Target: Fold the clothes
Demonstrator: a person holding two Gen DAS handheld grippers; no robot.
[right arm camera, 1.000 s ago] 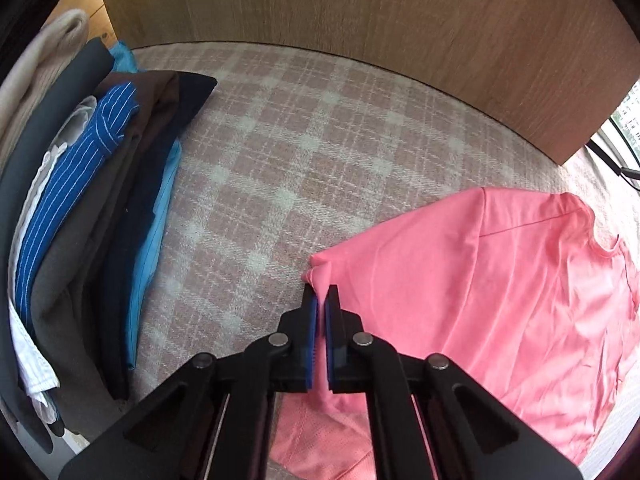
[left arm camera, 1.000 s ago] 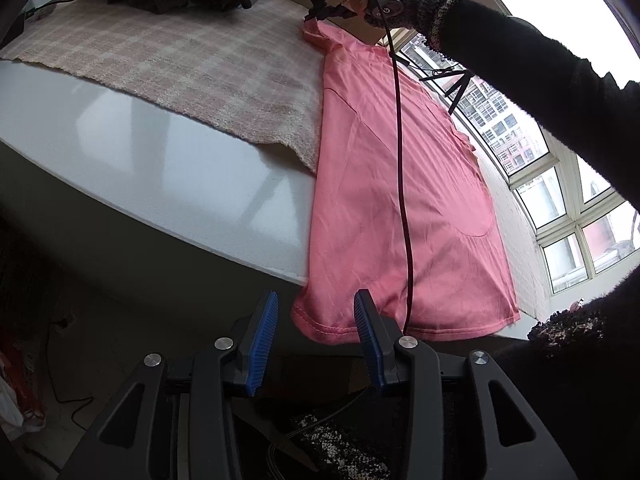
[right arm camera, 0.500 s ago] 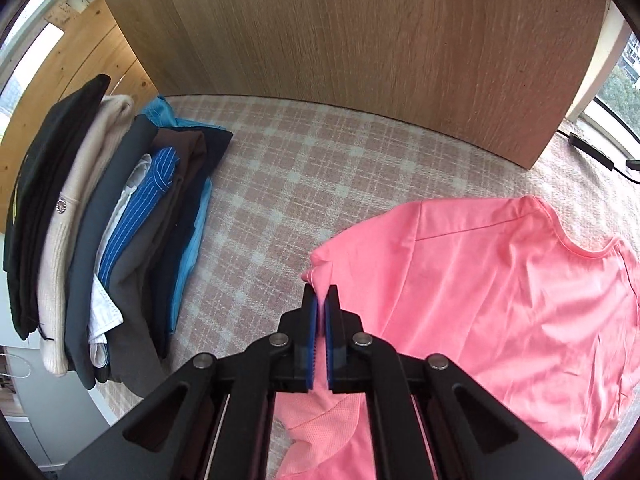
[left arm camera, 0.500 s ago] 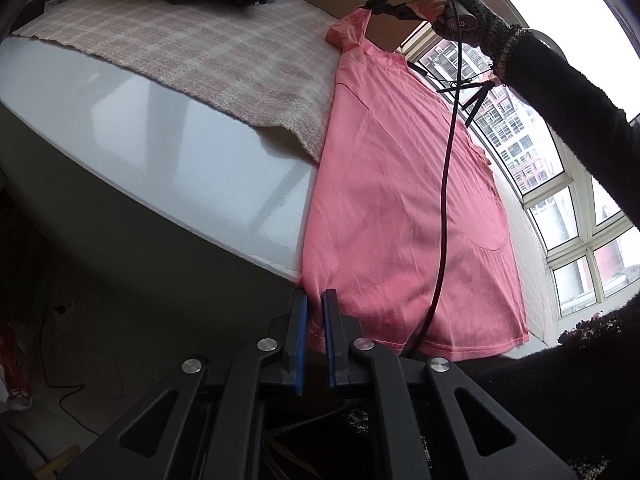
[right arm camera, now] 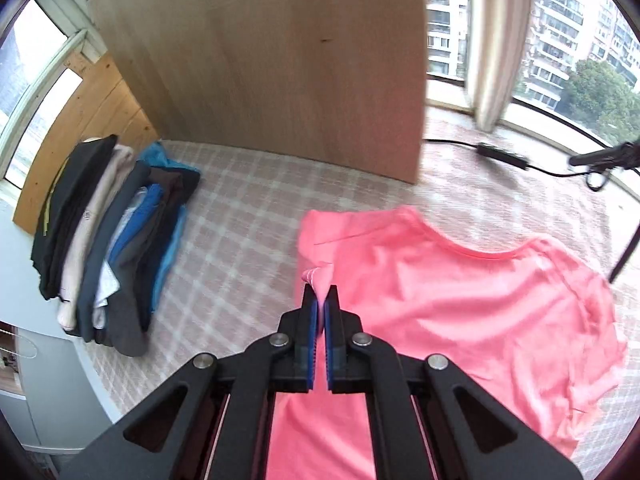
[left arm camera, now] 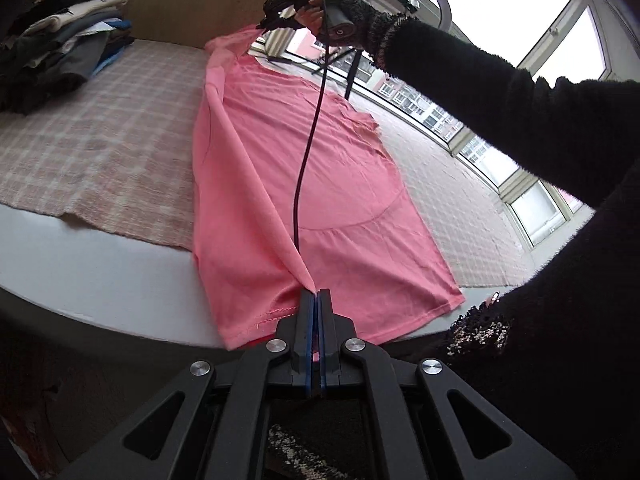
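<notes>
A pink T-shirt [left arm camera: 340, 184] lies lengthwise on the checked cloth, its hem hanging over the table's near edge. My left gripper [left arm camera: 317, 294] is shut on the hem's left corner and lifts a ridge of fabric. At the far end my right gripper [left arm camera: 266, 26], held in a gloved hand, pinches the left sleeve and holds it up. In the right wrist view the right gripper [right arm camera: 321, 300] is shut on the pink T-shirt [right arm camera: 460, 300] at the sleeve hem, raised above the cloth.
A stack of folded clothes [right arm camera: 108, 248] stands at the table's far left corner, also seen as the folded stack [left arm camera: 60, 40]. A wooden board [right arm camera: 280, 60] stands behind it. A black cable [left arm camera: 308, 148] hangs over the shirt. Windows [left arm camera: 540, 92] run along the right.
The left gripper went from open below the hem to shut on it and lifted. The right gripper raised the sleeve higher and drew it rightward over the shirt.
</notes>
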